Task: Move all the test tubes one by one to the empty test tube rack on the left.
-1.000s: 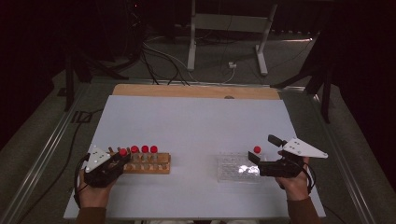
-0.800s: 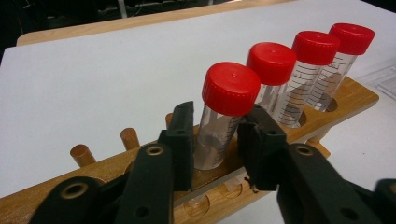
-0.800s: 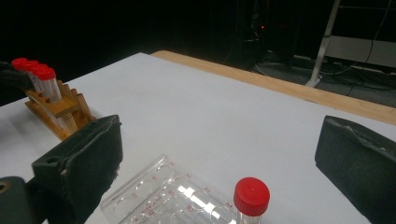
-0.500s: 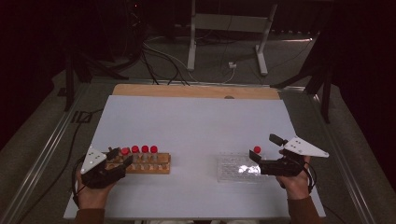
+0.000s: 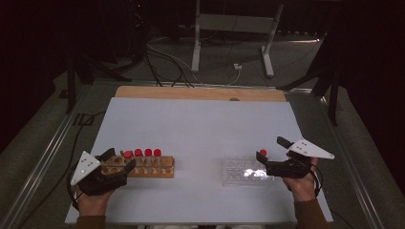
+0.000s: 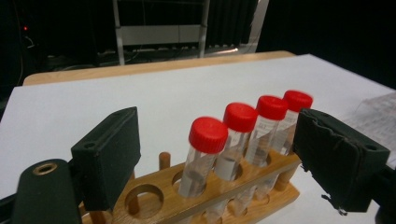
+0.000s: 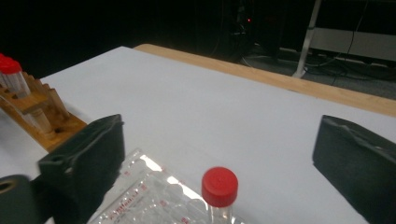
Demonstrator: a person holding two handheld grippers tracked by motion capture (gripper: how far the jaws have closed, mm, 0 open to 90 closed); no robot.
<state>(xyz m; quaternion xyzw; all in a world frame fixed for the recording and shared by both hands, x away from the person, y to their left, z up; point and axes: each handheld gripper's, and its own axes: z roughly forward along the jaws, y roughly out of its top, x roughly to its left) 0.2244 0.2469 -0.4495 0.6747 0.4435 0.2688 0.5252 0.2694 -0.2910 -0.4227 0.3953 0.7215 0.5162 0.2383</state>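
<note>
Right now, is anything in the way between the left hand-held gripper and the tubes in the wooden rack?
No, nothing visible is. The left hand-held gripper has just been opening, and its jaws stand on either side of the rack. The nearest tube is right between them, not yet pinched.

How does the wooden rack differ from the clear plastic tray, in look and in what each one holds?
The wooden rack is brown and opaque; the clear plastic tray is transparent and glossy. The wooden rack carries four red-capped tubes in a row, with an empty hole beside them; the clear plastic tray carries one red-capped tube. Both rest on the white table, and the tubes in both stand upright.
</note>
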